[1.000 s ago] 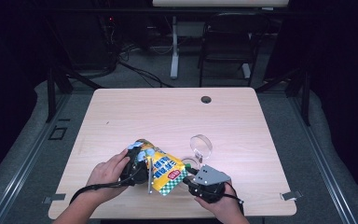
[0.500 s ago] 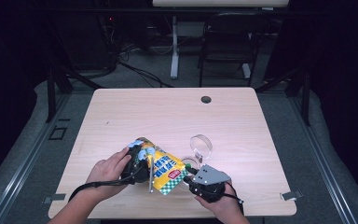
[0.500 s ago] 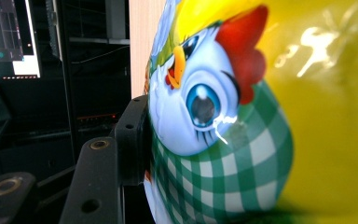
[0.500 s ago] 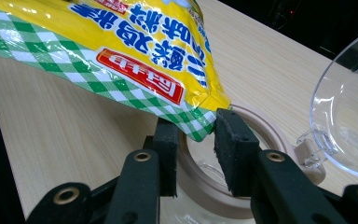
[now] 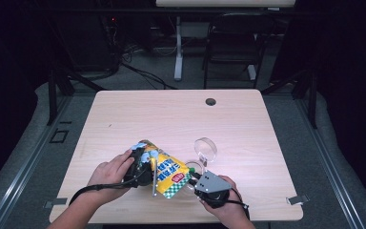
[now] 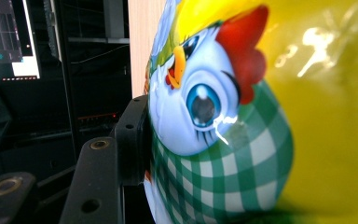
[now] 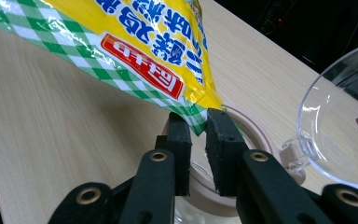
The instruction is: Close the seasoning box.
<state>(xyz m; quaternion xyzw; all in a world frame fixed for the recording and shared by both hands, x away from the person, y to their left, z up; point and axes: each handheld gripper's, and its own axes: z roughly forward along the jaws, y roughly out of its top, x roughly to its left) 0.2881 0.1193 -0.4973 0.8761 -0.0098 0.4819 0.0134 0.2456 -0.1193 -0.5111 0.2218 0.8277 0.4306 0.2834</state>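
A yellow snack bag (image 5: 167,173) with a green-checked edge and a cartoon chicken is held just above the table's front, between both grippers. My left gripper (image 5: 142,167) is shut on its left end; the bag (image 6: 223,140) presses against one black finger (image 6: 131,140) and hides the other. My right gripper (image 7: 198,127) is shut on the bag's lower right corner (image 7: 195,122). Right under that corner is the beige-rimmed mouth of a jar (image 7: 254,137), its clear hinged lid (image 7: 340,130) swung open to the right. In the high view the right gripper (image 5: 191,180) sits beside the jar (image 5: 194,167).
The clear lid (image 5: 205,148) lies just beyond the jar. A round cable hole (image 5: 211,101) sits near the table's far edge (image 5: 176,91). Chairs, desk legs and cables stand on the dark floor behind. A lit monitor (image 6: 9,42) shows in the left gripper view.
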